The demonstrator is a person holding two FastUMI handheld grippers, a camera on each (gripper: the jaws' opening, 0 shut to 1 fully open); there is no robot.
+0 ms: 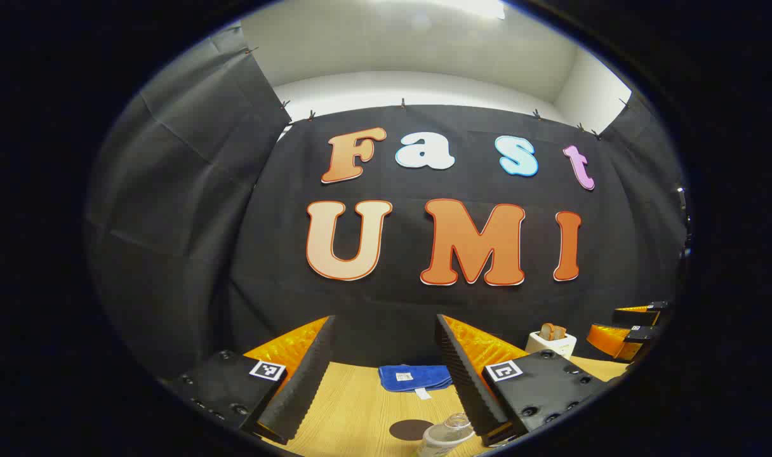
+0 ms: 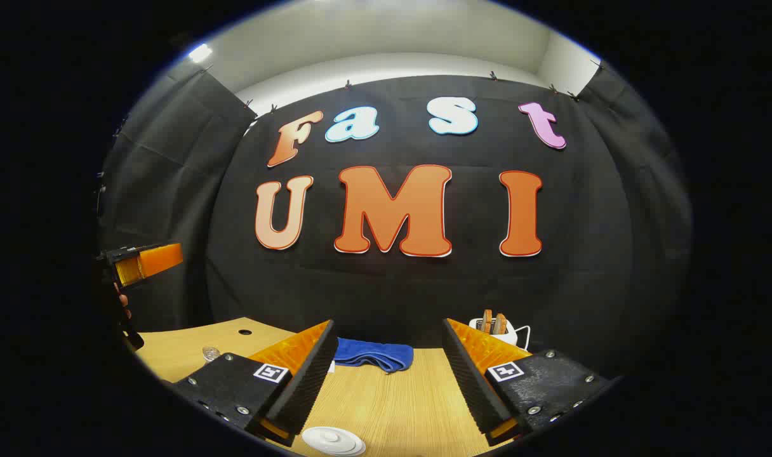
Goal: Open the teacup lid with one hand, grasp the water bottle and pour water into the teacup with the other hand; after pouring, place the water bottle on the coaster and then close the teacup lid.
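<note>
The clear water bottle (image 1: 446,435) shows its top at the bottom edge of the left gripper view, beside the dark round coaster (image 1: 411,430) on the wooden table. My left gripper (image 1: 384,330) is held above them, open and holding nothing. In the right gripper view the white teacup lid (image 2: 333,441) with its knob lies at the bottom edge, below my right gripper (image 2: 388,327), which is open and holding nothing. The cup under the lid is hidden. The left gripper (image 2: 141,261), held by a hand, appears far left; the right gripper (image 1: 633,327) appears far right.
A folded blue cloth (image 1: 414,377) (image 2: 373,354) lies at the back of the table (image 2: 399,400) by the wall. A white toaster (image 1: 551,343) (image 2: 494,327) with bread slices stands back right. A small hole (image 2: 245,332) marks the tabletop at the left.
</note>
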